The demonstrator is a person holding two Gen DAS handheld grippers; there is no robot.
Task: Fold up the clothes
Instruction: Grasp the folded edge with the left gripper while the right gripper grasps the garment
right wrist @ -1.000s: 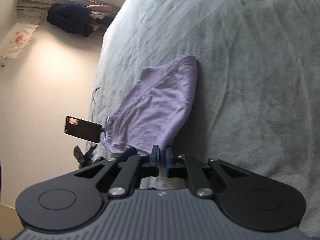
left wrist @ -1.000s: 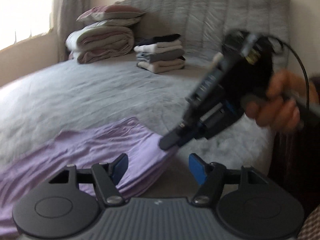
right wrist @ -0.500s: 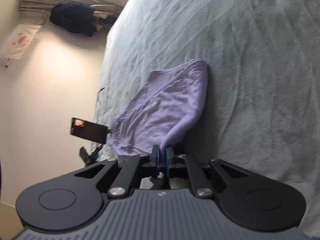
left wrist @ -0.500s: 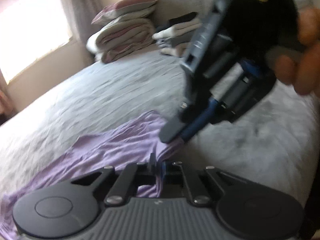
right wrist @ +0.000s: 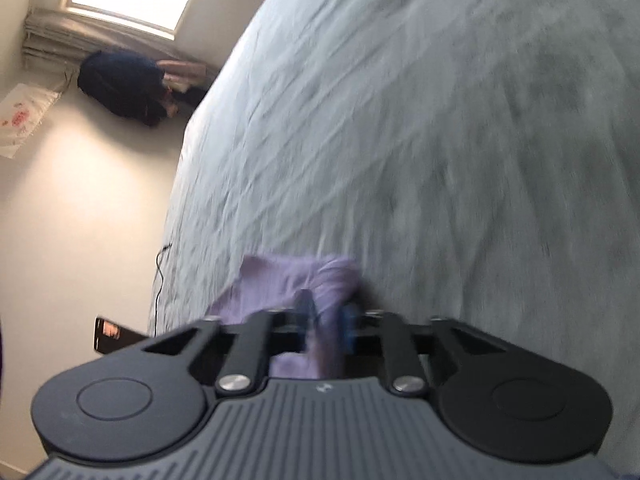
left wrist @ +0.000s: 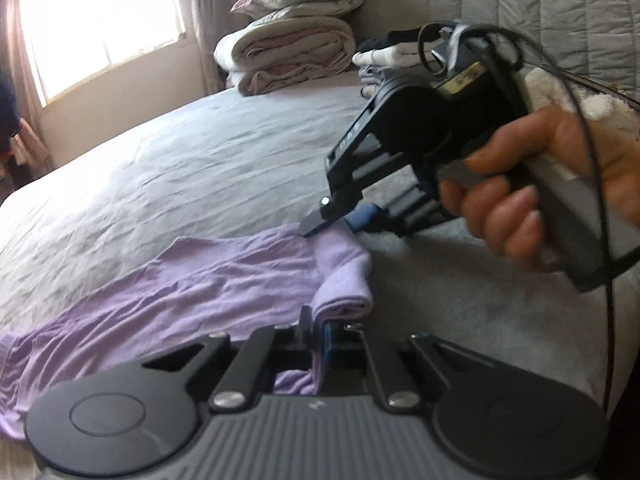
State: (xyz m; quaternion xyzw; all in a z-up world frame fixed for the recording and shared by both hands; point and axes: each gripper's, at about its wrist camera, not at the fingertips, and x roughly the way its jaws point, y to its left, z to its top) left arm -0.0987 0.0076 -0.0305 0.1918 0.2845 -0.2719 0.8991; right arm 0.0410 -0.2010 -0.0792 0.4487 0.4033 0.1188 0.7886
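A lilac garment lies stretched across the grey bed, its right end lifted and rolled. My left gripper is shut on the near corner of that end. The right gripper, held by a hand, pinches the far corner of the same end. In the right wrist view the right gripper is shut on a bunched fold of the lilac garment, and the picture is blurred by motion.
A stack of folded clothes and folded bedding with pillows sit by the grey headboard. A window lies to the left. A phone on a stand and dark clothes are beside the bed.
My left gripper went from open to shut on the garment's near corner. Both grippers have lifted that end and carried it over the bed, bunching the cloth.
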